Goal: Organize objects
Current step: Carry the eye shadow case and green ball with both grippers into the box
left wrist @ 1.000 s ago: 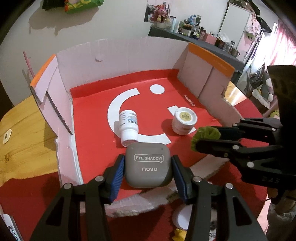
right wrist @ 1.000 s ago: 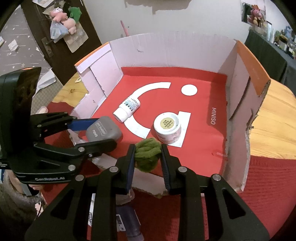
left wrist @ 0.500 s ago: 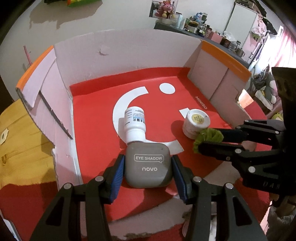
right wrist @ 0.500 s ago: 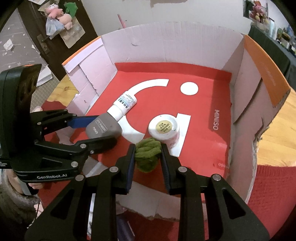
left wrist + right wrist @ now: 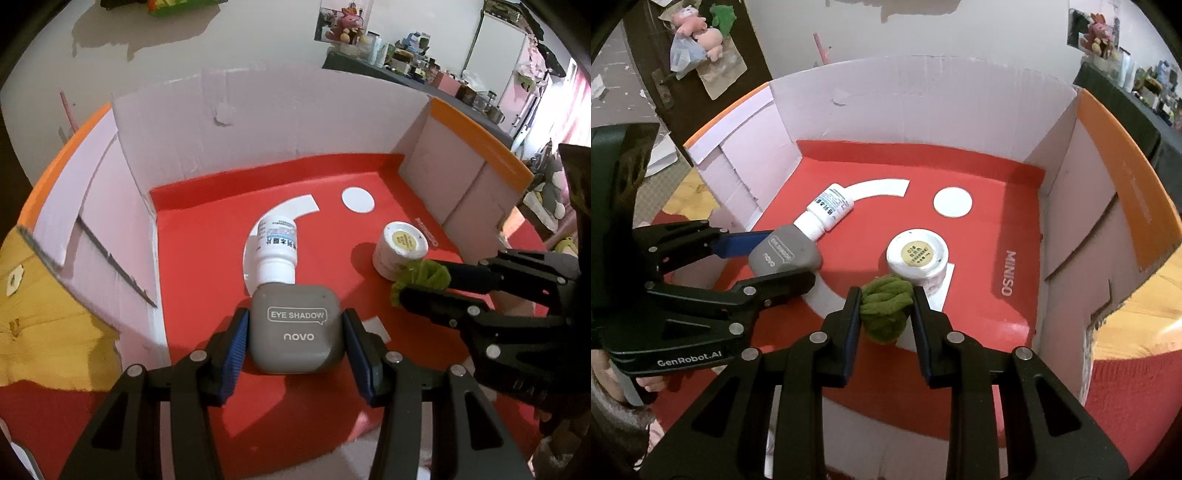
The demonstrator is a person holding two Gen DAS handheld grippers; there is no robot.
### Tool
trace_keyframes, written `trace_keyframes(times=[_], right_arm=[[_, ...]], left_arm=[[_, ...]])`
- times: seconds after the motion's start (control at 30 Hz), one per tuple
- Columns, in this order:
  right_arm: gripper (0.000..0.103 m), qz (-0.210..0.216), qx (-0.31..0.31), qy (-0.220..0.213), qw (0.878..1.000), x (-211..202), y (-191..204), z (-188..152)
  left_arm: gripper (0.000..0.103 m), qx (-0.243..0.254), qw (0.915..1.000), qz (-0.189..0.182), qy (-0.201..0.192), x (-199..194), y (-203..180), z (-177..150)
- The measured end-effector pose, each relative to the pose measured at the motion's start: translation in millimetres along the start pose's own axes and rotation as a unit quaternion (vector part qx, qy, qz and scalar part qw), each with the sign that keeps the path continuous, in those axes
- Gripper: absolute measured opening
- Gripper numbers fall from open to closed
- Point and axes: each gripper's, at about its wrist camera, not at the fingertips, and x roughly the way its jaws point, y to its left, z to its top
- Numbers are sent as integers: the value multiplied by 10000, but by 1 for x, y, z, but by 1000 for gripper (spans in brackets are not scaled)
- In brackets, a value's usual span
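My left gripper is shut on a grey eye shadow case, held over the near part of the red box floor. The case's far edge meets the cap of a white pill bottle lying on its side; whether they touch I cannot tell. My right gripper is shut on a green fuzzy scrunchie, just in front of a round white jar with a yellow label. In the right wrist view the left gripper and case reach in from the left.
The open cardboard box has pale walls with orange-topped side flaps. It sits on a wooden table with red cloth. A cluttered shelf lies behind the box.
Both grippers have moved forward over the box's front edge and further inside. The case now reaches the bottle's cap, and the scrunchie is close to the jar.
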Motion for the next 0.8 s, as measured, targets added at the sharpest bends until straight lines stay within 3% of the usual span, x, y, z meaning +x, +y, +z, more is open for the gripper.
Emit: trace_keyframes(times=[0.57,0.8], right_arm=[[25,-282,12,-53,9996,8,-6,2],[25,-210,55,5,9998,13,-10,0]], left_arm=[[52,-37,9999,139,-32,11,3,1],[52,-45,9999,134,-22,12,4,0]])
